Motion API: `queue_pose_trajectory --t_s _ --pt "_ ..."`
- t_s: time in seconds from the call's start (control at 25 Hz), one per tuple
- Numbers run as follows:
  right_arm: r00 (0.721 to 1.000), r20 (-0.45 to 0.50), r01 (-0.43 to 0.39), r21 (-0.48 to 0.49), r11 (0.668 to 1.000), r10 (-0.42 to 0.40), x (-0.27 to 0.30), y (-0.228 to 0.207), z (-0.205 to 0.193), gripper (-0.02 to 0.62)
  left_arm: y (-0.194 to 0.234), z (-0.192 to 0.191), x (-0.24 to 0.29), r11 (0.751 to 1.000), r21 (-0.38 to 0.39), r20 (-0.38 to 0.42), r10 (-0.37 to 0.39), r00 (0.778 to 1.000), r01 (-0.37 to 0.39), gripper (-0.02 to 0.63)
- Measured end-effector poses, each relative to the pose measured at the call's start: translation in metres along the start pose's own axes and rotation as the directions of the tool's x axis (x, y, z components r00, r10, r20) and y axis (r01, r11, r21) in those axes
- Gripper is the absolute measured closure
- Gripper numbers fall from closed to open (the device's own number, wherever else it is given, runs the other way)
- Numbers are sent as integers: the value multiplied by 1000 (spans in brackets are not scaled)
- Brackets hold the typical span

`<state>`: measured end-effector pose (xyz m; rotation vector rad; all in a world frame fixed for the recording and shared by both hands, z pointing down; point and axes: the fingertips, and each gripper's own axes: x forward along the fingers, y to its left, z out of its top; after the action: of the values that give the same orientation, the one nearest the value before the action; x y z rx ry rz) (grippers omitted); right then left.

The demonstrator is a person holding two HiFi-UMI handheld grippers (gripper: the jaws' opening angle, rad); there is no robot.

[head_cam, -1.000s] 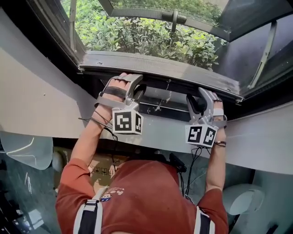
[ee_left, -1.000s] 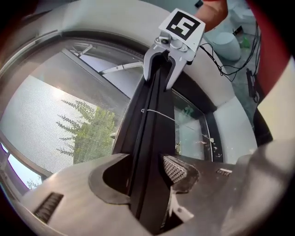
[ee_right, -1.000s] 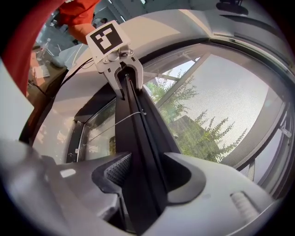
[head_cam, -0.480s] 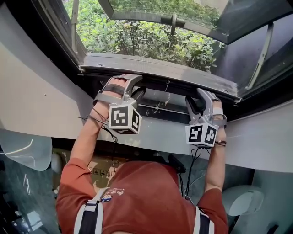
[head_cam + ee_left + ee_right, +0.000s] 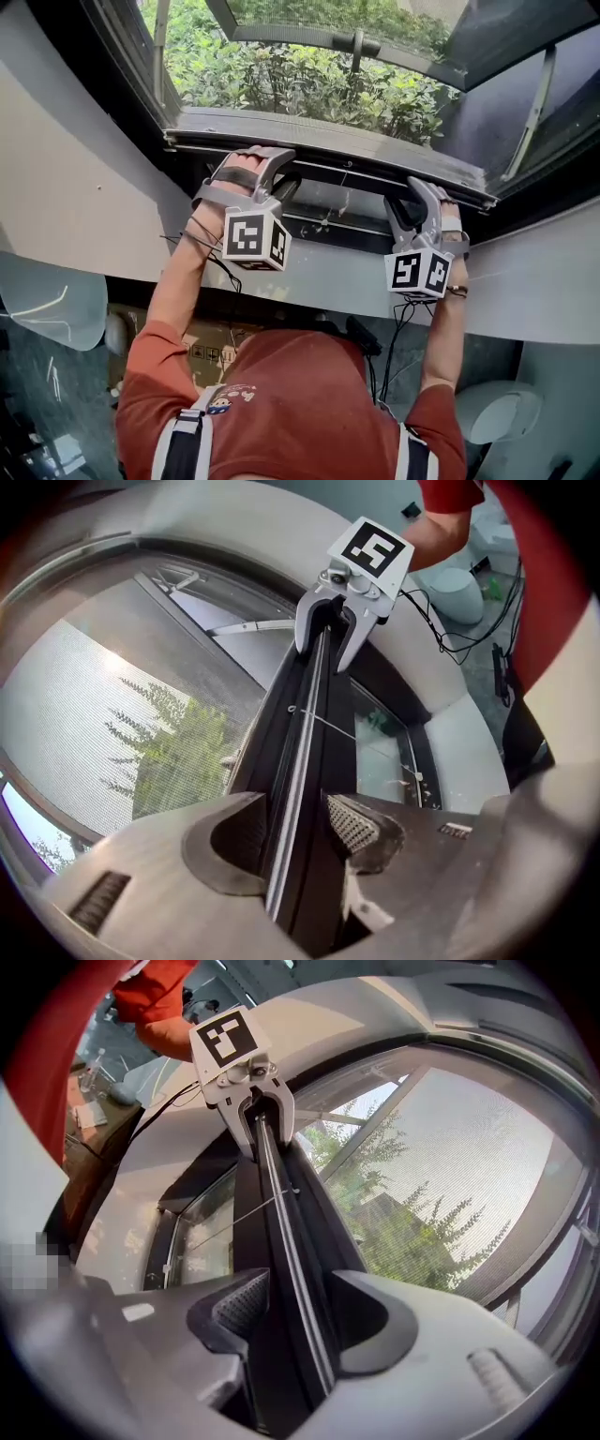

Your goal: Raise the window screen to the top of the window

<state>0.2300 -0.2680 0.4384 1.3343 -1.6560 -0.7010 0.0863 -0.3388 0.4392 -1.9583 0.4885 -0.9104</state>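
The bar [image 5: 328, 142] at the foot of the screen [image 5: 94, 714] lies across the window [image 5: 122, 75] near its lower edge, tilted down a little toward the right. It sits slightly higher in the head view than a second ago. The left gripper [image 5: 270, 173] has the bar near its left end. Its jaws are closed to a narrow gap with the dark bar [image 5: 295, 789] held between the pads (the ridged pad just meets its side). The right gripper [image 5: 422, 197] holds the same bar nearer its right end in the same way, jaws pressed to either side of it [image 5: 295, 1269]. Both grippers have kept their grip and moved up a touch with the bar. Mesh [image 5: 469, 1147] and green shrubs [image 5: 309, 80] show beyond it.
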Motion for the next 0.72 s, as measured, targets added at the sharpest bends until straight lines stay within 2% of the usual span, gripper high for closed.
queue_pose_trajectory --t_s 0.28,0.4,0.48,0.56,0.72 --pt "998 -2 61 -25 998 -61 -5 -22 11 381 21 7 -8 995 47 9 88 996 -88 425" --pt "991 4 131 -45 990 -131 -6 -36 14 452 31 9 -10 990 63 13 129 992 -130 447" --pt "982 10 187 -62 980 -187 -8 -45 16 501 41 11 -13 981 64 22 183 983 -185 494" --pt "974 14 227 -75 971 -227 -9 -53 18 514 52 14 -15 968 65 34 242 970 -244 536" --pt "963 9 267 -102 958 -268 -7 -65 21 520 66 18 -16 948 75 49 307 951 -310 543"
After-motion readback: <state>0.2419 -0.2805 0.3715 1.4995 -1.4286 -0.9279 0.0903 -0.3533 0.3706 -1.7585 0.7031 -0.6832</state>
